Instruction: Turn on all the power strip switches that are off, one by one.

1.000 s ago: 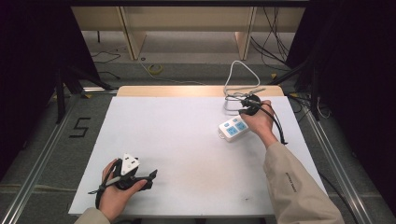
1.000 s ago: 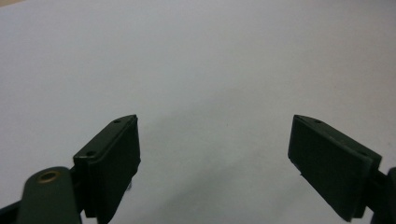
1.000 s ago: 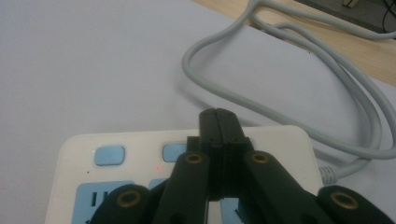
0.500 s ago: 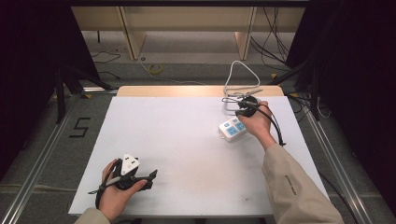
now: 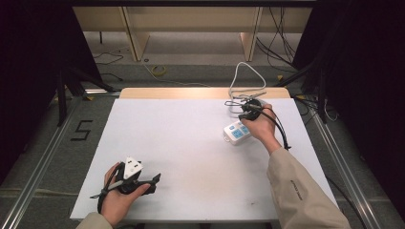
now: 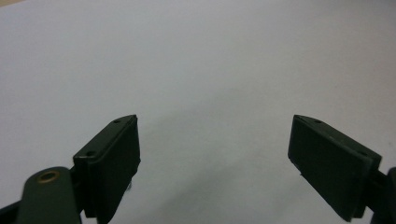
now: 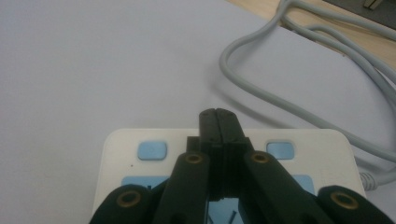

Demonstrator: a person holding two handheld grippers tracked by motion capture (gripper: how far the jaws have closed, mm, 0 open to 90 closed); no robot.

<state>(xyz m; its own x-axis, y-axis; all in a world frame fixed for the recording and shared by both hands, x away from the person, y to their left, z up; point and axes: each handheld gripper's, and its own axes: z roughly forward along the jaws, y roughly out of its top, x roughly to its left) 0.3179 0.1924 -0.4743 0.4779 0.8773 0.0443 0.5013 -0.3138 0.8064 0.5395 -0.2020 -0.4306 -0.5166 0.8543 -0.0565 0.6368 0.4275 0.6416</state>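
The right gripper [image 7: 218,122] had its two black jaws pressed tight together, with nothing between them. It hung just over the white power strip [image 7: 140,140], between two small blue buttons [image 7: 152,150]. It looked as if the person meant to push one of the buttons with the closed tip.

The power strip [image 5: 237,132] lay on the white table [image 5: 181,143], on the right side and toward the far end. Its grey cord [image 7: 280,93] looped away behind it, off the back edge of the table.

The left gripper [image 5: 136,179] rested near the front of the table, well apart from the power strip. In the left gripper view its jaws stood wide apart over bare table, holding nothing.

Some things could go wrong. The tip sat between the two buttons, so a push straight down might land on plain plastic and press nothing. The power strip was light and nothing held it down, so a slanted push might make it slide or tip. The cord loop lay near, and the gripper could catch on it and drag the strip.

A black number 5 [image 5: 81,130] was marked on the floor, left of the table. No brand name or other writing could be read on the power strip.
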